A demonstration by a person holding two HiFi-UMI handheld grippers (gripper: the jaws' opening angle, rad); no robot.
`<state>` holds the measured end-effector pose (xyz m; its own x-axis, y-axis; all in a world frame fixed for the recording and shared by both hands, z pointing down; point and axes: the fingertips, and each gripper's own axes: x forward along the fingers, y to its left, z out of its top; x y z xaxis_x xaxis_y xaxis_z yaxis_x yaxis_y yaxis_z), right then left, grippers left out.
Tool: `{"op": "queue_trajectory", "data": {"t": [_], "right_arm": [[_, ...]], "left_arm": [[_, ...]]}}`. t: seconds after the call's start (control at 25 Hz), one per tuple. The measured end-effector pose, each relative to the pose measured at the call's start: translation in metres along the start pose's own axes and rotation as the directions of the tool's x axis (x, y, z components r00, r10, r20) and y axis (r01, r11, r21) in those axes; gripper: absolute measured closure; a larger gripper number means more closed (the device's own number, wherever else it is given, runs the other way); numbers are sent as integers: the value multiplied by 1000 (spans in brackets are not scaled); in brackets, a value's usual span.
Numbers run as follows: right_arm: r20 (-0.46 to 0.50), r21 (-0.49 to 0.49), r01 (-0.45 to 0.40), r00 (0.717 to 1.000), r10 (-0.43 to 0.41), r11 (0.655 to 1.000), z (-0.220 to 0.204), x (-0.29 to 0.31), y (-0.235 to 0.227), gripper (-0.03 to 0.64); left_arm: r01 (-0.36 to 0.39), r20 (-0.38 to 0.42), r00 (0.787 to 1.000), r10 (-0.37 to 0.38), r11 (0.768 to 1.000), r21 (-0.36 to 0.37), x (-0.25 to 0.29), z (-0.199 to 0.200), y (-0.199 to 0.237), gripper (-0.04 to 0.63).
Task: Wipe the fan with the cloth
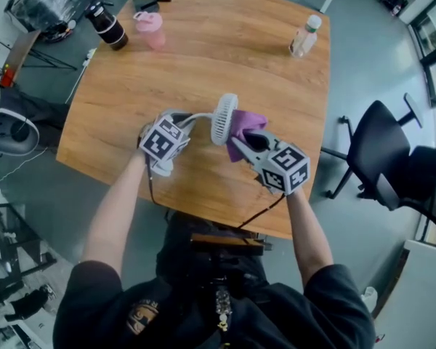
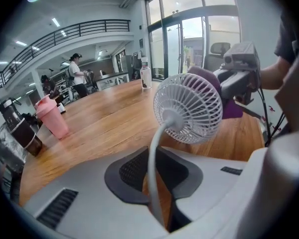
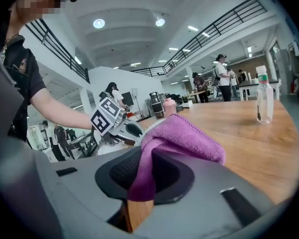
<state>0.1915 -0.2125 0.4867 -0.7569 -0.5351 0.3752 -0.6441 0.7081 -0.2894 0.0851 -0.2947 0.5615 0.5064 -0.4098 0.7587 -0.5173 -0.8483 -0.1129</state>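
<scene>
My left gripper point(image 2: 157, 183) has its jaws clamped on the thin white stalk of the fan point(image 2: 189, 108). The fan's round grille head stands just right of centre in the left gripper view, above the wooden counter point(image 2: 104, 118). My right gripper point(image 3: 139, 180) has its jaws closed on a fold of the purple cloth point(image 3: 184, 138), which bunches up over the jaw tips in the middle of the right gripper view. At the centre of the head view the cloth lies against the right-hand face of the fan head, between my two grippers. On the counter at the upper left of that view stand a pink cup point(image 1: 150, 29) and a dark flask point(image 1: 107, 25). A clear bottle point(image 1: 304, 36) stands at the upper right.
</scene>
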Motion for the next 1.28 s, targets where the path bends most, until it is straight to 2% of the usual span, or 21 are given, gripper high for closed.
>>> {"op": "queue_trajectory", "data": {"t": [0.28, 0.52, 0.88, 1.04, 1.28], "right_arm": [[88, -65, 4, 996, 2, 998, 53, -4, -11, 546], [115, 39, 48, 992, -53, 998, 53, 9, -61, 546], [-12, 92, 162, 987, -162, 982, 14, 43, -117, 546], [-65, 64, 213, 976, -209, 975, 3, 51, -119, 546], [-140, 78, 254, 960, -242, 964, -29, 53, -106, 546]], "left_arm": [[-27, -40, 999, 31, 994, 105, 0, -1, -1, 541], [-39, -58, 997, 47, 990, 134, 3, -1, -3, 541], [-33, -57, 998, 39, 995, 97, 2, -2, -5, 541], [-35, -53, 998, 39, 997, 73, 0, -4, -3, 541], [-22, -33, 999, 22, 1000, 9, 0, -4, -3, 540]]}}
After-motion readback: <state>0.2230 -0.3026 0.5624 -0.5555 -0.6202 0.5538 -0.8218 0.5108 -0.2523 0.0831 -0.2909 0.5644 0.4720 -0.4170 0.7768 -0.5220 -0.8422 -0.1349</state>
